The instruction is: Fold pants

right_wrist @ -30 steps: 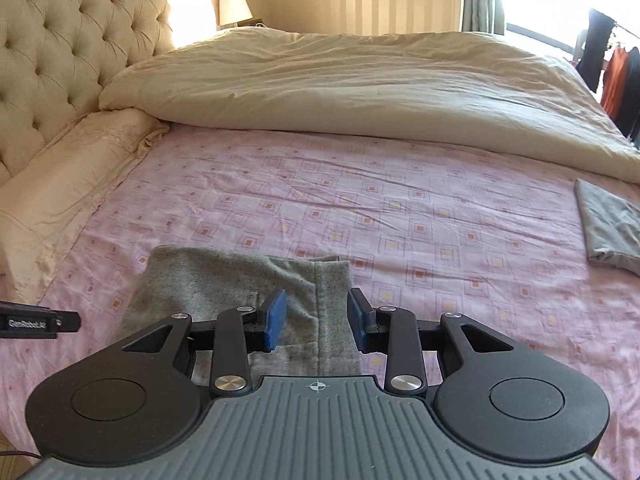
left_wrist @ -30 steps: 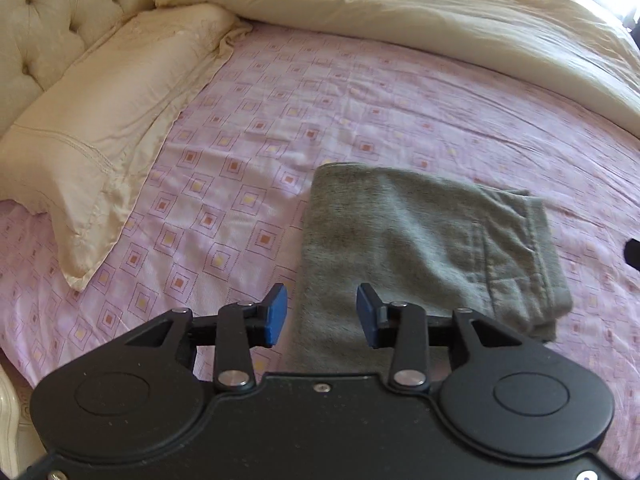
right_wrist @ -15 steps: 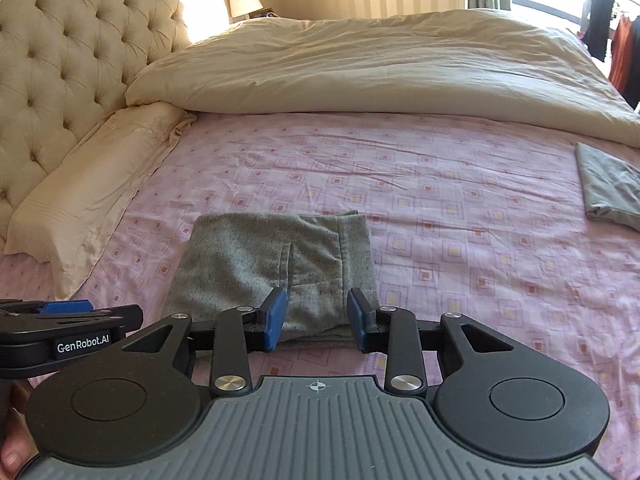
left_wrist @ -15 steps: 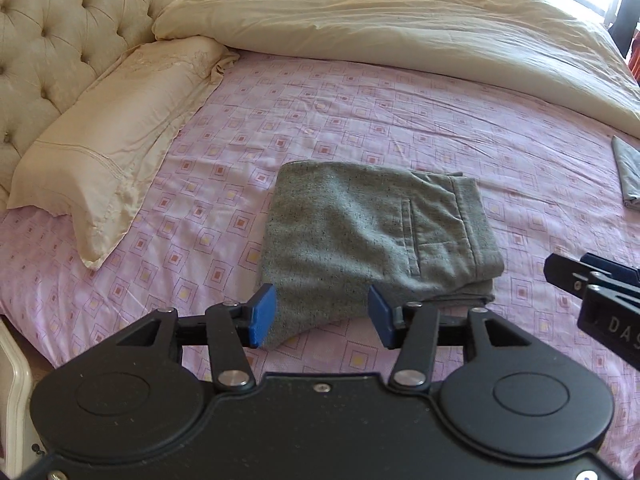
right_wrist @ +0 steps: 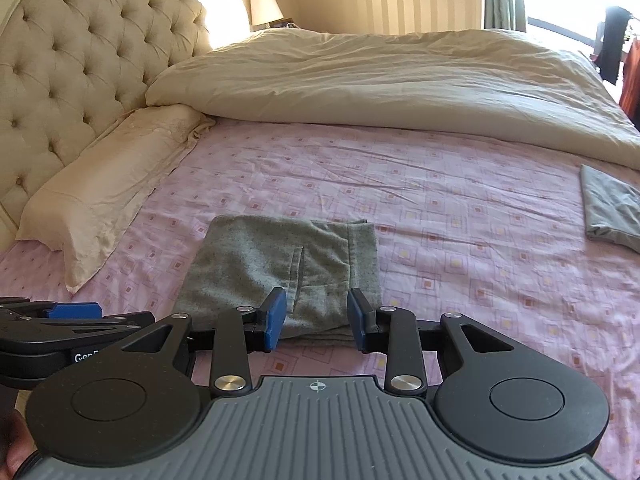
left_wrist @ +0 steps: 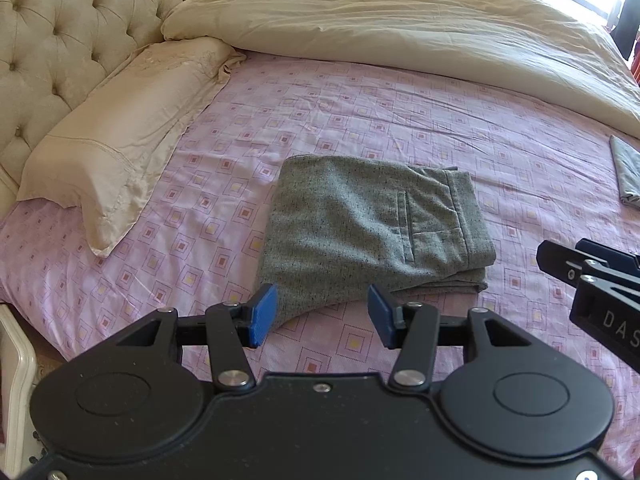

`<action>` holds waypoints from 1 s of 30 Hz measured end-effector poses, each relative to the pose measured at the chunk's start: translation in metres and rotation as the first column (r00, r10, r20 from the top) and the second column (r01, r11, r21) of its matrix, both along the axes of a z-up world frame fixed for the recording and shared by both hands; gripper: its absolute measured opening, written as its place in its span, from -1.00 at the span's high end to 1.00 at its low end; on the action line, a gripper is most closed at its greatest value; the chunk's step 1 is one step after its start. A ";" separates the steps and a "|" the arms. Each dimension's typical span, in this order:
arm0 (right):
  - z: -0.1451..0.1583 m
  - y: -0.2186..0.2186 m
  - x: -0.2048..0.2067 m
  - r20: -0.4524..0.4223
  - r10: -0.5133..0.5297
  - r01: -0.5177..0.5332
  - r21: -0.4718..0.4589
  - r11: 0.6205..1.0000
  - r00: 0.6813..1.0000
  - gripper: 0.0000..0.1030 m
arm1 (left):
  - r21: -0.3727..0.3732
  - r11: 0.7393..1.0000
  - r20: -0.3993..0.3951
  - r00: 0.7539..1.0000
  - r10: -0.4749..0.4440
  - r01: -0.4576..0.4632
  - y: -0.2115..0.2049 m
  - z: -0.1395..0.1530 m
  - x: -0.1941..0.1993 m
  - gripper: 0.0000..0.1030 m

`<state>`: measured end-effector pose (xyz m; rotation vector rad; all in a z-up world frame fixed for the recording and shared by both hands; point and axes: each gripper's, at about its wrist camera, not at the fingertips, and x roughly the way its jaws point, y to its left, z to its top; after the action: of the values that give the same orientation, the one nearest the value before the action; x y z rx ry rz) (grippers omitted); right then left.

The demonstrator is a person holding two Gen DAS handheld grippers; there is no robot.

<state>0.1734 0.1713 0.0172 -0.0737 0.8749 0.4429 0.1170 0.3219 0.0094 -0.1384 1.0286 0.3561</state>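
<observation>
The grey pants (left_wrist: pixel 360 224) lie folded into a compact rectangle on the pink patterned sheet (left_wrist: pixel 400 120), back pocket facing up. They also show in the right wrist view (right_wrist: pixel 280 268). My left gripper (left_wrist: pixel 322 314) is open and empty, held just short of the pants' near edge. My right gripper (right_wrist: pixel 316 320) is open and empty, also just short of the near edge. The right gripper shows at the right edge of the left wrist view (left_wrist: pixel 592 276); the left gripper shows at the left edge of the right wrist view (right_wrist: pixel 72 320).
A cream pillow (left_wrist: pixel 120 136) lies at the left by the tufted headboard (left_wrist: pixel 52 44). A cream duvet (left_wrist: pixel 400 28) is bunched across the far side. Another folded grey garment (right_wrist: pixel 612 212) lies at the right. A lamp (right_wrist: pixel 264 8) stands behind the bed.
Both grippers have drawn back and up from the folded pants, so more of the bed shows. The pants have stayed in place. Both grippers stay open.
</observation>
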 end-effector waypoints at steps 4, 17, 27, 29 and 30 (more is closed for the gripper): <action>0.001 0.000 -0.003 0.002 0.002 -0.002 0.002 1.000 1.000 0.37 | -0.003 1.000 0.001 1.000 -0.005 0.005 -0.002 0.000 -0.002 -0.12; -0.001 0.002 -0.006 -0.010 -0.004 0.004 0.005 1.000 1.000 0.36 | -0.005 1.000 -0.009 1.000 -0.007 0.007 -0.004 -0.001 -0.006 -0.12; -0.001 0.002 -0.006 -0.012 -0.004 0.004 0.006 1.000 1.000 0.36 | -0.018 1.000 -0.016 1.000 0.001 -0.001 -0.003 -0.004 -0.004 -0.12; -0.002 0.002 -0.006 -0.014 -0.006 0.006 0.006 1.000 1.000 0.36 | -0.015 1.000 -0.016 1.000 -0.001 0.000 -0.003 -0.004 -0.004 -0.12; -0.002 0.002 -0.007 -0.015 -0.005 0.005 0.006 1.000 1.000 0.36 | -0.013 1.000 -0.017 1.000 -0.002 0.001 -0.003 -0.004 -0.003 -0.12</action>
<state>0.1668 0.1737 0.0152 -0.0627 0.8883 0.4416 0.1137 0.3187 0.0054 -0.1467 1.0482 0.3497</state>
